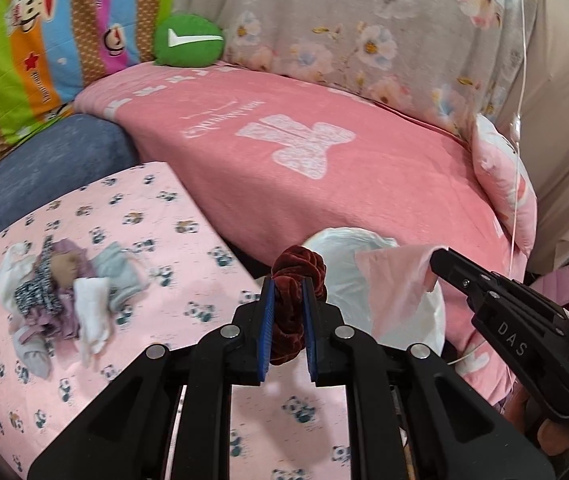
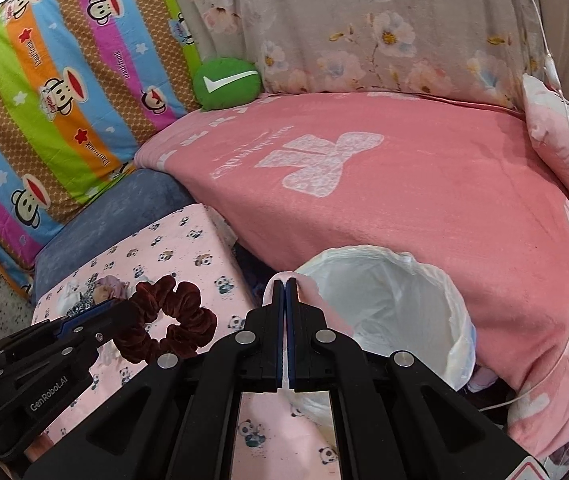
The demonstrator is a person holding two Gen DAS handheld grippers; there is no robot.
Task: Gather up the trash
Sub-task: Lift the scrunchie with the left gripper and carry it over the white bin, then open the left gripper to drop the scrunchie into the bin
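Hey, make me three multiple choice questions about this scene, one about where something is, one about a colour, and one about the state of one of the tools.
1. Where does the bin with the white liner stand?
A. On the panda-print cloth
B. Against the front edge of the pink blanket
C. On the striped monkey-print cushion

2. What colour is the scrunchie?
A. Dark red
B. Green
C. Light blue

3. What state is the right tool in?
A. Wide open and empty
B. Shut on the scrunchie
C. Shut on a pink tissue

Answers:
1. B: the right wrist view shows the bin low against the pink blanket, beside the panda-print cloth, not on it.
2. A: the velvet ring between the left tool's fingers is dark red.
3. C: its fingers are pressed together with the pink tissue hanging from the tips.
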